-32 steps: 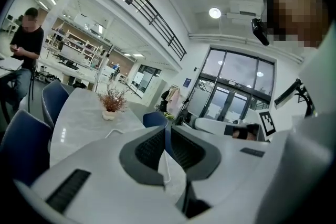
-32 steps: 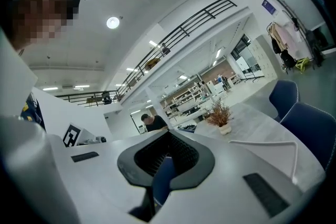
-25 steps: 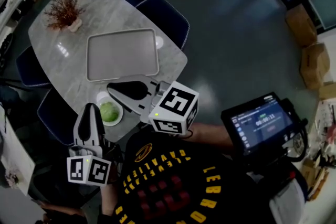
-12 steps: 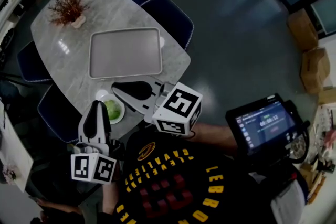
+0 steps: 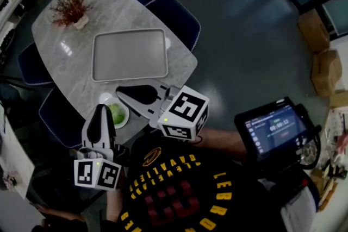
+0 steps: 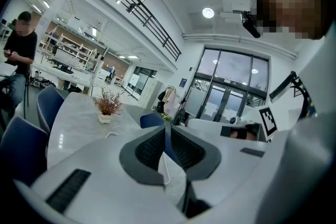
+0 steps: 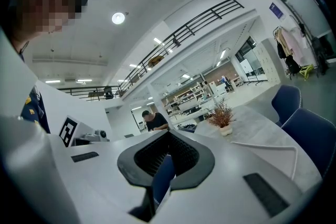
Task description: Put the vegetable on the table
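Observation:
A round green vegetable [image 5: 115, 113] lies in a small white bowl [image 5: 104, 98] at the near edge of the marble table [image 5: 70, 62]. My left gripper [image 5: 101, 108] hovers just left of the bowl and points away from me; its jaws are shut with nothing between them [image 6: 167, 131]. My right gripper [image 5: 119, 91] hangs over the table edge just beyond the bowl and points left, shut and empty [image 7: 168, 136]. Neither gripper touches the vegetable.
A grey tray [image 5: 129, 55] lies in the middle of the table, and a potted red plant [image 5: 68, 8] stands at the far end. Blue chairs [image 5: 173, 19] ring the table. A tablet on a stand [image 5: 274, 130] is at my right. A person [image 6: 22, 50] stands far off.
The head view shifted slightly a second ago, so everything sits a little to the right. Over the last half second nothing has visibly moved, and both grippers stay shut.

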Tool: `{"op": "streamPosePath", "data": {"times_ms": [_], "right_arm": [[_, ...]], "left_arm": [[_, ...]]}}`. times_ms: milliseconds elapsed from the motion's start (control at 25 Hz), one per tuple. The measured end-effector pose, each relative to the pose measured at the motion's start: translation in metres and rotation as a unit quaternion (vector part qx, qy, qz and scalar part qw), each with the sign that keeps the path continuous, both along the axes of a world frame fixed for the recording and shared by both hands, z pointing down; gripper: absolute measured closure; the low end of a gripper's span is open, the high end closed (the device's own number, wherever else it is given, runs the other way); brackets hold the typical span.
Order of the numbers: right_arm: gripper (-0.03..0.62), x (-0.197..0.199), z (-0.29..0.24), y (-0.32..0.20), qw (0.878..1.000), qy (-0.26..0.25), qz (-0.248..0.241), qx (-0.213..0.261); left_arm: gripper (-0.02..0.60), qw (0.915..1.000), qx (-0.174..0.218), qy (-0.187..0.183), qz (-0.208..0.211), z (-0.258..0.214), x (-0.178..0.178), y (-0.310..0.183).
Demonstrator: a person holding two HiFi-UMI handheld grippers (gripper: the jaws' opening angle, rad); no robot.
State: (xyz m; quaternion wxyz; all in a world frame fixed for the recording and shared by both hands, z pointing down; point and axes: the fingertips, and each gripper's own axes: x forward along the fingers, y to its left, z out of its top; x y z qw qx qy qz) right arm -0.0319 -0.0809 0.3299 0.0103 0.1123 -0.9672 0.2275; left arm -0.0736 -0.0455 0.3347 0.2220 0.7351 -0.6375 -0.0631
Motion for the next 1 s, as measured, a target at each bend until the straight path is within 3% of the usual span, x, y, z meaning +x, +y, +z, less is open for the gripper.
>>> {"op": "streamPosePath", "data": {"times_ms": [560, 800, 1000], "right_arm": [[0.589, -0.005, 0.005, 0.003, 1.000, 0.003, -0.013, 0.001], [0.589, 0.020, 0.010, 0.007, 1.000, 0.012, 0.001, -0.007], [0.589, 0.007, 0.017, 0.002, 1.000, 0.009, -0.007, -0.004]], "left_arm": [[0.546, 1.0000, -0.003, -0.005, -0.001, 0.007, -0.002, 0.000], [0.546, 0.9998, -0.003, 0.002, 0.020, 0.011, 0.022, -0.001], [0.546, 0.9999, 0.007, -0.006, 0.010, 0.015, 0.008, -0.001]]}}
